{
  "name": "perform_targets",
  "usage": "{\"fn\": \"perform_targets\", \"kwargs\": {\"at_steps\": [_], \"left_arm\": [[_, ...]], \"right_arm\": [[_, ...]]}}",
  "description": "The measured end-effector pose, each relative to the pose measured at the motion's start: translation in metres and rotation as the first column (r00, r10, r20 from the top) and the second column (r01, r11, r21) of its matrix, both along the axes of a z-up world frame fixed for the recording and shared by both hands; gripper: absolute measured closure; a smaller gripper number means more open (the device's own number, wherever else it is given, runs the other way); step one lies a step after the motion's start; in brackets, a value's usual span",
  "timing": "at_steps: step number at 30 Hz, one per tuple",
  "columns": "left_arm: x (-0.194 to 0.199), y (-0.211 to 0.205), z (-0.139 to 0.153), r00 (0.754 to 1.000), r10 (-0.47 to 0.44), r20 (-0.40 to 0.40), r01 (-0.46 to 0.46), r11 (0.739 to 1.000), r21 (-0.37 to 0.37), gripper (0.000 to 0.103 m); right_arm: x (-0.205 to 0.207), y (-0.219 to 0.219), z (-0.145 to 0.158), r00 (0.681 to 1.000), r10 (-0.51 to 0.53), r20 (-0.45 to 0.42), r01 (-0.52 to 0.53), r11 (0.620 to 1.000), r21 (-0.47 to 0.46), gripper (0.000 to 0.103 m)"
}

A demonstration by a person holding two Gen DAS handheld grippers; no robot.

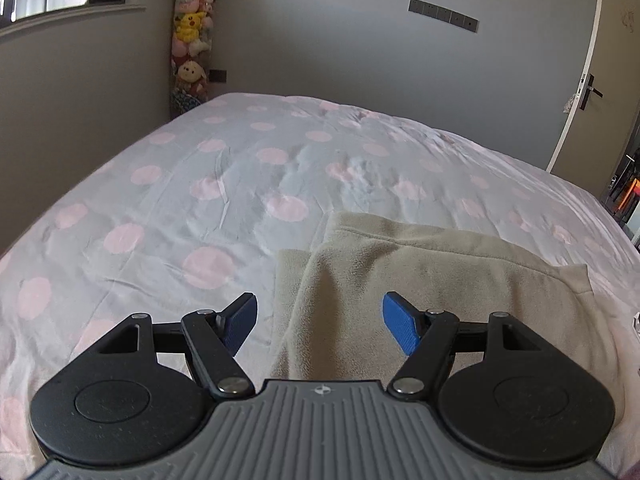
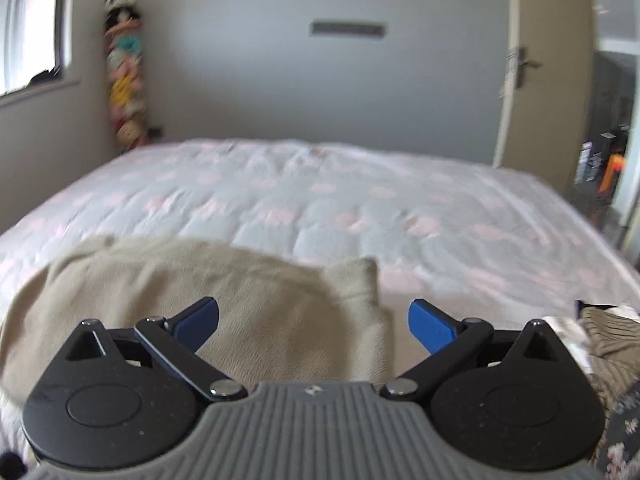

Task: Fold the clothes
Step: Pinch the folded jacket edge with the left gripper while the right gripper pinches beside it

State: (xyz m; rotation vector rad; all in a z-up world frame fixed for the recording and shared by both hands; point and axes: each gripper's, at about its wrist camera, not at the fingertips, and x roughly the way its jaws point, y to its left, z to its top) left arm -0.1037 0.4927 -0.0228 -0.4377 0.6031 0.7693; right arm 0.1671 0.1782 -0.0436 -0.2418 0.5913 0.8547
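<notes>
Both tools angle downward above the bed. The left tool and right tool stand spread wide, holding nothing.

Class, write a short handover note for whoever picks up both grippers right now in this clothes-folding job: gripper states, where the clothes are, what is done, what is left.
Left gripper: open, nothing between its blue pads, hovering over the near left part of the beige garment.
Right gripper: open wide, empty, over the garment's right part.
The beige garment lies partly folded, layers overlapping, on the near side of the bed with the pink-dotted cover.
More clothes sit in a heap at the right edge of the right wrist view.
Done: first folds appear to be made, both grippers free.
Left: probably finish folding the beige piece, then take the heap.
</notes>
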Motion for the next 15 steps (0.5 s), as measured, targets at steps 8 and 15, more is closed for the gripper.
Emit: {"fn": "perform_targets", "kwargs": {"at_steps": [8, 15], "left_arm": [[0.015, 0.077, -0.047, 0.999, -0.046, 0.016, 0.049, 0.978, -0.202, 0.034], [0.054, 0.104, -0.095, 0.998, -0.036, 0.061, 0.054, 0.943, -0.328, 0.034]], "right_arm": [[0.068, 0.007, -0.034, 0.964, -0.044, -0.261, 0.042, 0.999, -0.012, 0.001], [0.106, 0.005, -0.058, 0.934, -0.067, -0.351, 0.069, 0.998, -0.007, 0.001]]}}
